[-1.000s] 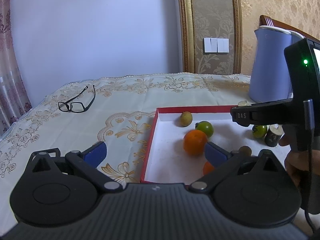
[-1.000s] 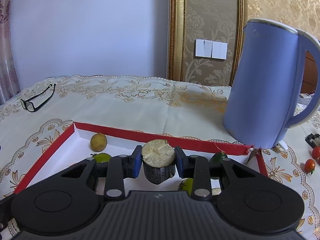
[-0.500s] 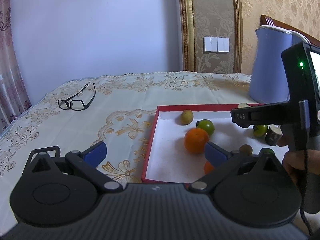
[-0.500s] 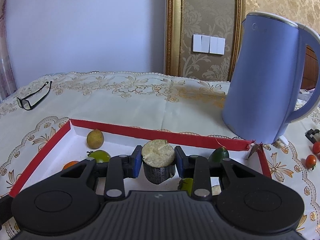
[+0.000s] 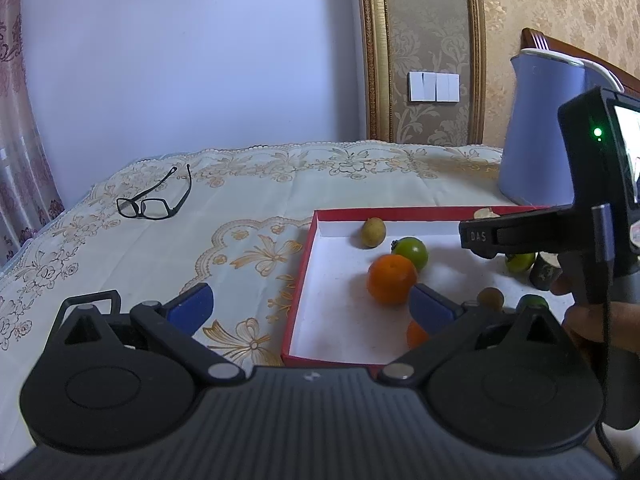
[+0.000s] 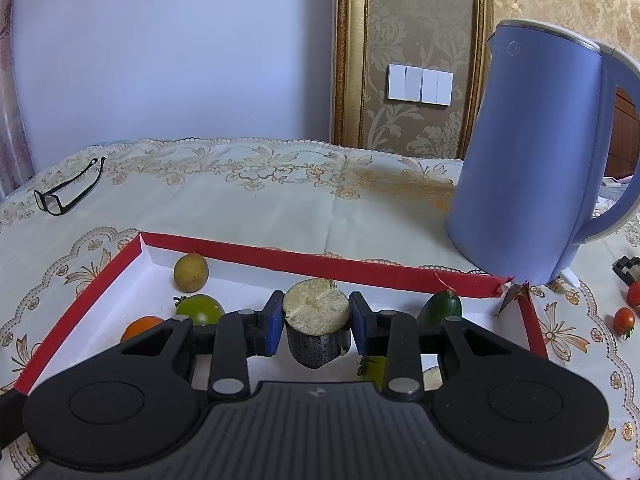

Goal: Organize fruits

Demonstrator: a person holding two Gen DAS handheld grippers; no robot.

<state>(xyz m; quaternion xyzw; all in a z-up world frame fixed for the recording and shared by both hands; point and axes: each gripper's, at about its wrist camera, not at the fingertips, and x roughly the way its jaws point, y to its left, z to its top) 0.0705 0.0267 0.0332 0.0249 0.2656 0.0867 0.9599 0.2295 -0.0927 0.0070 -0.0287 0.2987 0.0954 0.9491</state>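
Placement is underway: right tongs (image 6: 316,322) are clamping a dark-skinned cut chunk (image 6: 317,326), holding it over the red-rimmed tray (image 6: 320,266) among an orange (image 5: 392,279) and green tomato (image 5: 412,251). Left tongs (image 5: 310,308) are hanging wide apart, gripping nothing. Next, I judge, lowering into bare tray floor and releasing.

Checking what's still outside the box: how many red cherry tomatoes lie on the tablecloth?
2 cherry tomatoes, both right of the red box: one nearer, one at the frame edge. More may lie out of view.
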